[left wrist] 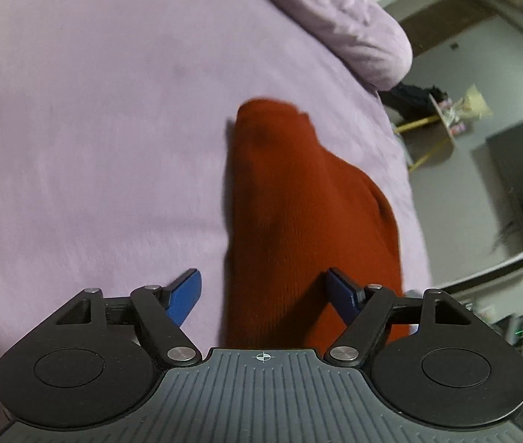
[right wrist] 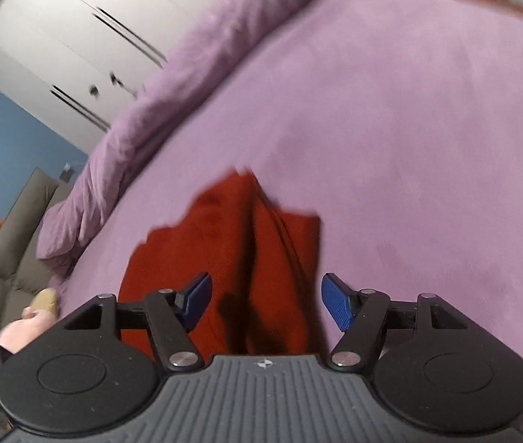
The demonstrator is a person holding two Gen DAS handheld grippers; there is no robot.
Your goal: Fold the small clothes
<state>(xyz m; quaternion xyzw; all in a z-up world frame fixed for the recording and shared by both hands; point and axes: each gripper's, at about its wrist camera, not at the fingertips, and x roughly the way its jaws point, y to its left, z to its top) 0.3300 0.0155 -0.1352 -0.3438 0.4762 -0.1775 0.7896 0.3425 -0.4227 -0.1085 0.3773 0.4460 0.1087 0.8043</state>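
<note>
Here the red garment (left wrist: 298, 221) lies on the lilac sheet (left wrist: 95, 129), running forward from under both tools. It looks like a soft, light knit: limp, likely to sag and drag on the sheet, so pinch an edge or corner, not the middle. Your left gripper (left wrist: 265, 295) has its jaws spread, holding nothing, with the cloth between and below them; one blue pad overlaps its edge. Your right gripper (right wrist: 265, 302) is spread too, with nothing pinched; a fold crease runs ahead between its jaws. The far hem beyond the jaws seems the handiest place to grip. A lilac duvet (right wrist: 173, 92) is bunched further off
</note>
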